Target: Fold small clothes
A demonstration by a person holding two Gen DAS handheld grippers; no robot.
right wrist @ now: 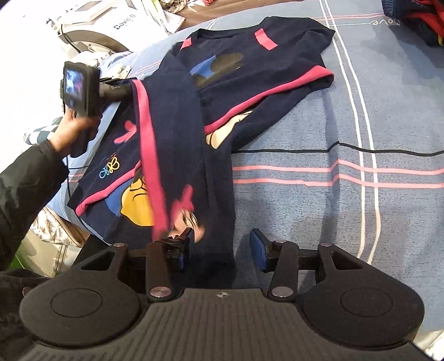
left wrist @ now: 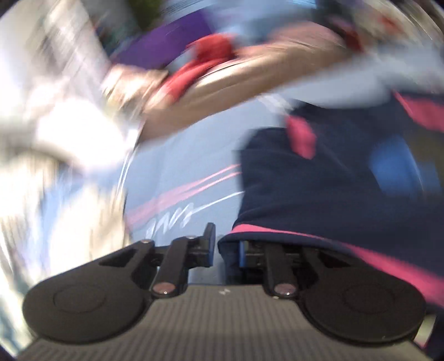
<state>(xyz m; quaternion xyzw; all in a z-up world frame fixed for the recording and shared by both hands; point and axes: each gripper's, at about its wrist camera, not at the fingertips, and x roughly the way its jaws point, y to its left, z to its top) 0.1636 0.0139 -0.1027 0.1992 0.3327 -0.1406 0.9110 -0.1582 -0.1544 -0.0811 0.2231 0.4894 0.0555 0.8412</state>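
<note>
A small navy shirt (right wrist: pixel 222 91) with pink trim and cartoon prints lies on the blue striped bedsheet (right wrist: pixel 319 200), one side lifted and folding across it. In the right wrist view my right gripper (right wrist: pixel 220 248) stands open, with the navy cloth hanging between its fingers. My left gripper (right wrist: pixel 122 89) shows there at the left, holding up the pink-edged hem. The left wrist view is blurred by motion; there my left gripper (left wrist: pixel 226 248) looks shut on the navy cloth (left wrist: pixel 319 180), which drapes over its right finger.
A heap of other clothes (right wrist: pixel 416 19) lies at the sheet's far right corner. A black cable (right wrist: pixel 360 151) crosses the sheet. White appliances and papers (right wrist: pixel 91 25) stand beyond the bed's left edge. An arm (left wrist: pixel 249 75) shows blurred in the left wrist view.
</note>
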